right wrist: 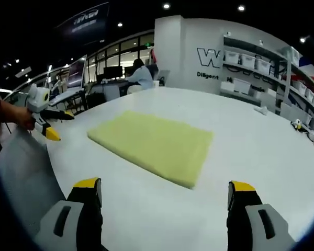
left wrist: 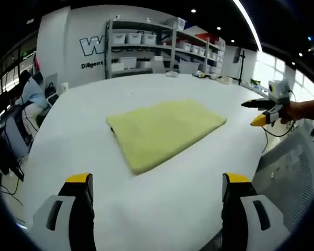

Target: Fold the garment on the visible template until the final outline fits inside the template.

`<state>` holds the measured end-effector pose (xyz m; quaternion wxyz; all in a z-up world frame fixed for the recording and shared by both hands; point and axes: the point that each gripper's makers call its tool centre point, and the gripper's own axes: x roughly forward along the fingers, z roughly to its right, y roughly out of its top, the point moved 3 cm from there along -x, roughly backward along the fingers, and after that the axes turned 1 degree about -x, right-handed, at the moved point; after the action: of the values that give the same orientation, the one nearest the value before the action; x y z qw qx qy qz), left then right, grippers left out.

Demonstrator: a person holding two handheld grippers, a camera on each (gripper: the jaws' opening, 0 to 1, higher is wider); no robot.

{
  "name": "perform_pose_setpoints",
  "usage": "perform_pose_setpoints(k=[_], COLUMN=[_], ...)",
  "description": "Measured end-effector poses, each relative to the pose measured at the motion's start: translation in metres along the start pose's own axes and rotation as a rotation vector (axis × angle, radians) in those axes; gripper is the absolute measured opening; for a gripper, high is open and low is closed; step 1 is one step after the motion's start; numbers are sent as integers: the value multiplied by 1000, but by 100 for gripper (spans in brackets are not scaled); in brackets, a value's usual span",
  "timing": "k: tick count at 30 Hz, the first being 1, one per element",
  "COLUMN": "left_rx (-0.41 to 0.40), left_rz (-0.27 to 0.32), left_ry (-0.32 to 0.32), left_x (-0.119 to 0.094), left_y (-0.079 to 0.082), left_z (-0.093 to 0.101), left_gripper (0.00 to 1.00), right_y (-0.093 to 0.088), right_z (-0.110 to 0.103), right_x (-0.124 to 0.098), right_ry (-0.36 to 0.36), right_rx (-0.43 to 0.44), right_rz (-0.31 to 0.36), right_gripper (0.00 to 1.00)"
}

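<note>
Garment: the yellow garment [left wrist: 165, 132] is lying flat on the white table [left wrist: 83, 115] as a folded rectangle, near the table's middle.
Template: no outline is showing on the table around the garment, so whether the fold fits inside it cannot be told.
Left gripper: the left gripper [left wrist: 156, 183] is hovering off the garment's near edge, jaws spread wide and gripping nothing.
Right gripper: the right gripper [right wrist: 165, 188] is hanging back from the garment's other long edge, jaws released and empty; in the left gripper view it [left wrist: 261, 112] is sitting well to the garment's side.
Risk, corner: one near corner [left wrist: 111, 125] is looking slightly lifted; a careless pinch there is likely to be peeling the top layer open.
Risk, slide: pushing jaws against the garment's edge is likely to be dragging the whole stack across the smooth table.
Risk, stopping: quitting now could be premature if the fold is overhanging a template lying hidden under the garment.
</note>
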<state>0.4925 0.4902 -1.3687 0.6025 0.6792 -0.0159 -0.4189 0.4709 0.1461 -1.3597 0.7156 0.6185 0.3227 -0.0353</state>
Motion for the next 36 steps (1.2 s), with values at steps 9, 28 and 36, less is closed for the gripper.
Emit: perform_pose_setpoints(k=[9,28,36], left_rx=[9,24,2], left_rz=[4,20,28], left_ry=[-4,-9,-16], left_x=[-1,-4,-5], left_y=[0,5,6], left_z=[2,6,8], left_gripper=[99,97,98], right_y=[-4,0,-9], right_z=[1,-8,-13], right_x=[2,10,8], right_ry=[10,39,57], right_rx=[0,-24,-34], right_rz=[-18,-29,-65], right_gripper=[99,99,99])
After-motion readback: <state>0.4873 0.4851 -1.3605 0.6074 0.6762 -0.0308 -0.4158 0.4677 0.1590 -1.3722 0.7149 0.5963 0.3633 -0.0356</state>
